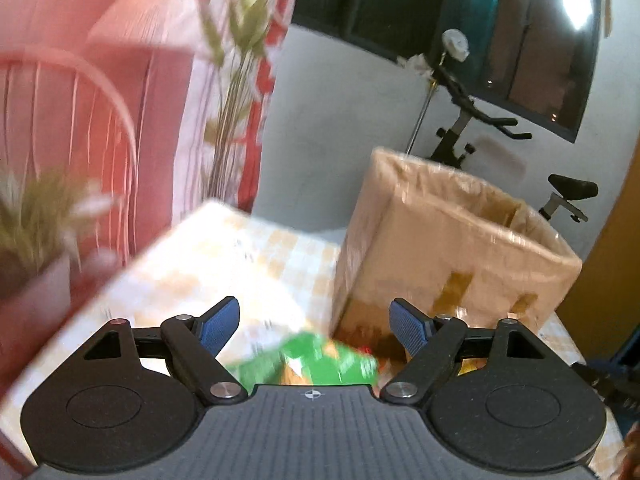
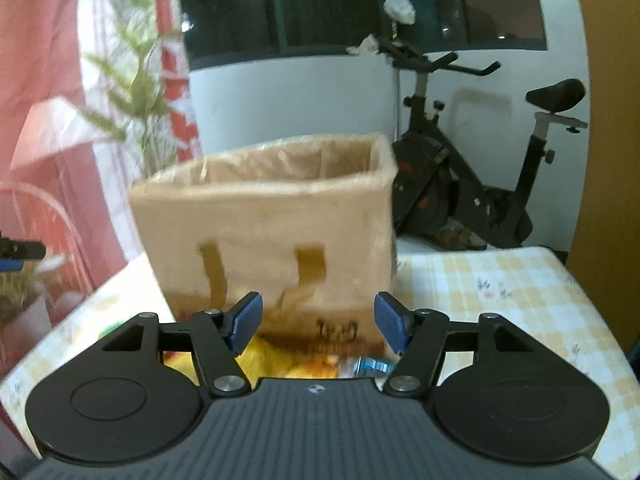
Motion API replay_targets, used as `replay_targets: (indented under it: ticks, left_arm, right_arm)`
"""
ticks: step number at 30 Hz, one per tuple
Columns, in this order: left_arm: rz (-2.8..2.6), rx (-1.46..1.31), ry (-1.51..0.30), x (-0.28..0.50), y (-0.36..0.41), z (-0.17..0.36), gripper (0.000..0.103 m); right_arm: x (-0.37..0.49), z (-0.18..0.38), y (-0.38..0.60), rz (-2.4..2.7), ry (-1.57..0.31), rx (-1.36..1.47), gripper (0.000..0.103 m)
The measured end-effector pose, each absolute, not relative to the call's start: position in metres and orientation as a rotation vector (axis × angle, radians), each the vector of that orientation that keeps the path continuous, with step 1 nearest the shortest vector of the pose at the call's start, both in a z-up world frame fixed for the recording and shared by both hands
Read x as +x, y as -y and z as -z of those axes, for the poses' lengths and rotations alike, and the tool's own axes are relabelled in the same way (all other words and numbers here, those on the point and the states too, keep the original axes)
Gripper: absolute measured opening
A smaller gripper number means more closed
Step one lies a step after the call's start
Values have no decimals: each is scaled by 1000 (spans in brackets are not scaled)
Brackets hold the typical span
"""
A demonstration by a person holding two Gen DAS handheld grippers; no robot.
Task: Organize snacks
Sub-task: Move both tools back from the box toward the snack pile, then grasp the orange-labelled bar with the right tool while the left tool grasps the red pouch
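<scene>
Snack packets lie on the yellow-and-white checked tablecloth (image 2: 500, 280) at the foot of the tall brown cardboard box (image 2: 264, 216): a green crinkled plastic snack bag (image 1: 316, 364) shows in the left wrist view, blurred, just in front of the box's lower corner, and a yellow snack bag (image 2: 264, 360) with a blue-and-silver packet (image 2: 370, 365) beside it shows in the right wrist view, against the box's front face. Their print cannot be read. The left gripper (image 1: 316, 326) hangs over the green bag with its blue-padded fingers (image 1: 218, 326) spread wide and nothing between them. The right gripper (image 2: 318, 322) hangs over the yellow bag, its blue pads (image 2: 390, 322) also apart and clear of the packets. The box stands upright on the tabletop, open at the top, lined with clear plastic, with brown tape strips on its front. Toward the left edge of the tabletop stands a potted plant with pale grassy fronds (image 1: 40, 216), next to a pink curtain (image 1: 132, 80). Behind the table, near a white wall under a dark window (image 2: 320, 4), stands a black exercise bike (image 2: 472, 184).
</scene>
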State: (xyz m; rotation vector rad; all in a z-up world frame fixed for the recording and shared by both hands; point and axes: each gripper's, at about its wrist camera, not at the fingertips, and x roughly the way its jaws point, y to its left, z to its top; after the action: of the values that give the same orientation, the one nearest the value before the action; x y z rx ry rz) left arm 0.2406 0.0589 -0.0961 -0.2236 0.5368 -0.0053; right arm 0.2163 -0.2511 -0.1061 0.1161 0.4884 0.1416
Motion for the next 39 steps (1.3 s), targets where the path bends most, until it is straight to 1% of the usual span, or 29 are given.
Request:
replay_targets:
  ticks: [5,13,15,20,24,30,35,39]
  left_arm:
    - [5,-190,-602,234,-50,124,82]
    - [34,-179,-633,238,-44,140,82]
    - [35,-164,-642,235,-38,143,82]
    - [30,-156,-660,231,-34,148,82]
    - [35,-153,-677,231,-33,152,82]
    - [58,-155,-702,228,-28,159,81]
    - [86,-142,-714,226,-20,162,81]
    - [102,-135,-725,223,-16,167,81]
  right_arm:
    - [215,139,243,-191,-577,65,65]
    - [232,187,213,-361,-716,-171,65]
    - [237,196,205,-426,-751,-225,71]
    - [244,215,190,-467,-783,-338,72]
    - [251,220,197,-451,-811,-260,76]
    - [243,214,205,-391,-858,-157,76]
    - [237,206,216,-327,-940,13,77]
    - [231,202,221,-318,-953,79,77]
